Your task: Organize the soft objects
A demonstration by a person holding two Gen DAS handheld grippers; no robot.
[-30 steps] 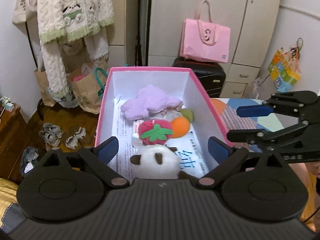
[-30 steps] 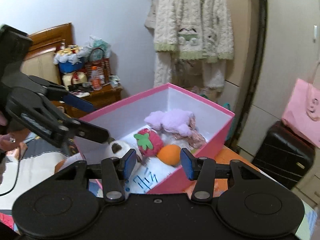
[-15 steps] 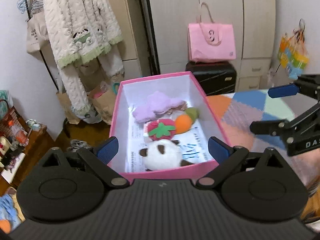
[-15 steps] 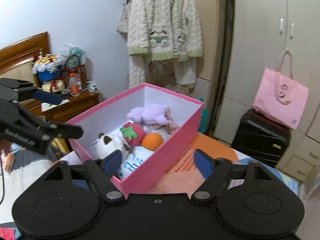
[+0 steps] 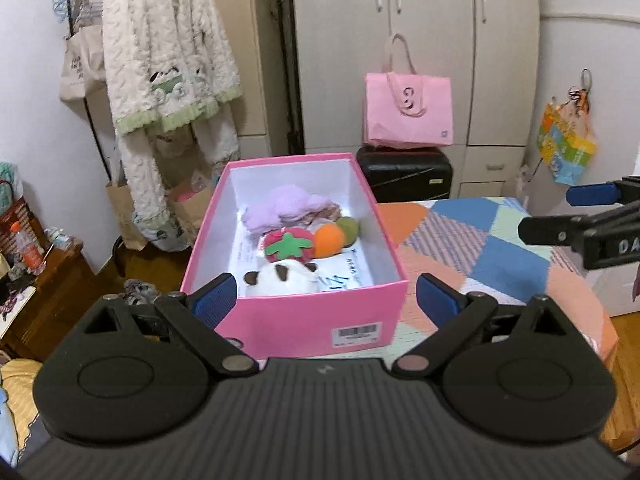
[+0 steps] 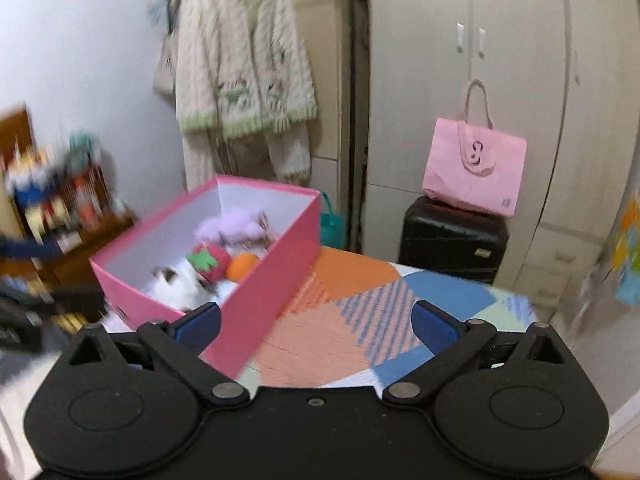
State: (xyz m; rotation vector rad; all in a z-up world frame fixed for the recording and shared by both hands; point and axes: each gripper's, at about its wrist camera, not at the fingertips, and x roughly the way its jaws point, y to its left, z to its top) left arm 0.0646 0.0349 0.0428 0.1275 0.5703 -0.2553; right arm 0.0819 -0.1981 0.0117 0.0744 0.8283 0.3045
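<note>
Both tools empty and clear of the box; left gripper (image 5: 322,300) has its jaws spread wide with nothing between the pads, sitting just short of the near wall of the pink box (image 5: 316,320); right gripper (image 6: 316,322) has just been opening and now stands at full spread, also with nothing between the pads, off to the box's right over the patchwork cover (image 6: 352,320).

Soft objects are all inside the box: purple plush (image 5: 286,208) at the far end, strawberry (image 5: 288,244) and orange plush (image 5: 330,240) mid-box, white plush with brown patches (image 5: 282,280) nearest the front wall; they lie bunched along the centre on a printed sheet, touching one another, none hanging over the rim.

Read: wide-open empty jaws plus both tools clear of the box suggests the drop-off step is done; I see no loose soft item on the cover in either view, so the task looks at or near its end; right view is motion-blurred on its left side, so can't rule out something there.

Risk is low; the box sits close to the cover's edge on its left side, so a nudge could tip it.
</note>
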